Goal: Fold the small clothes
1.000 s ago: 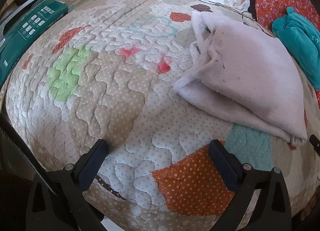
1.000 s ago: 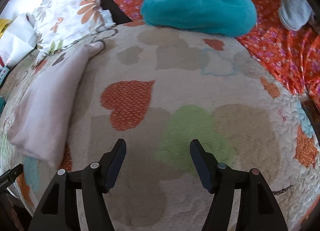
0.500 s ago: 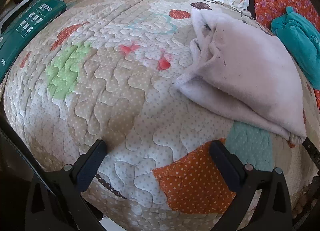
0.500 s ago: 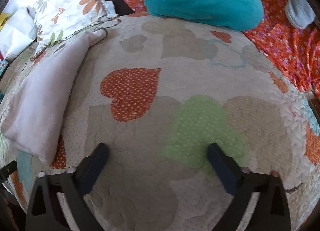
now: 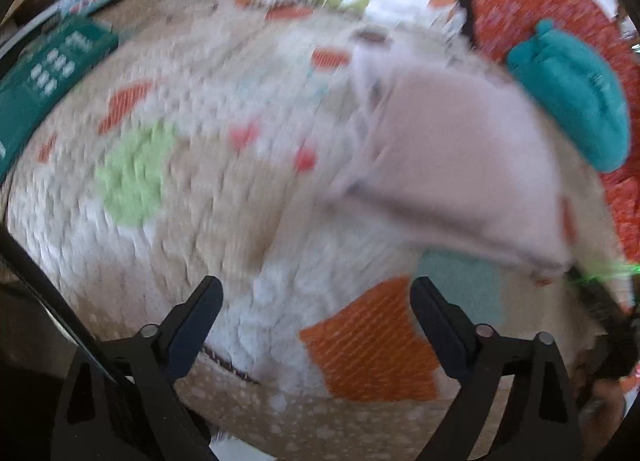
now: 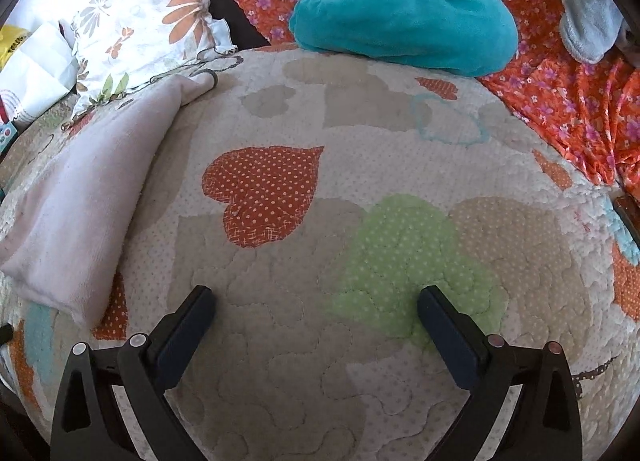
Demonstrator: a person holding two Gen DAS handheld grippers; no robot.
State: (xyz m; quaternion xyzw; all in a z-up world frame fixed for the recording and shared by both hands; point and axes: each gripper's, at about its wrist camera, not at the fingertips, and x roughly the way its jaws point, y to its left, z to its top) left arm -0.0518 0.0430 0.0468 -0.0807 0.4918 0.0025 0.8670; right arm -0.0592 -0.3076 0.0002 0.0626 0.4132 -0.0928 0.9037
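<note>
A folded pale pink cloth (image 5: 460, 157) lies on the patchwork quilt (image 5: 200, 201), up and to the right of my left gripper (image 5: 316, 301). That gripper is open and empty, and its view is blurred by motion. In the right wrist view the same pink cloth (image 6: 84, 197) lies at the left on the quilt (image 6: 360, 221). My right gripper (image 6: 316, 309) is open and empty, low over the quilt, to the right of the cloth and apart from it.
A teal fleece garment (image 6: 404, 5) lies at the back on an orange flowered sheet (image 6: 560, 101); it also shows in the left wrist view (image 5: 576, 89). A floral pillow (image 6: 140, 21) lies at the back left. A green box (image 5: 44, 81) sits at the quilt's left edge.
The left wrist view has gone blurred as the left gripper moves. The right gripper opened wide over the last second. The pink cloth has stayed in place.
</note>
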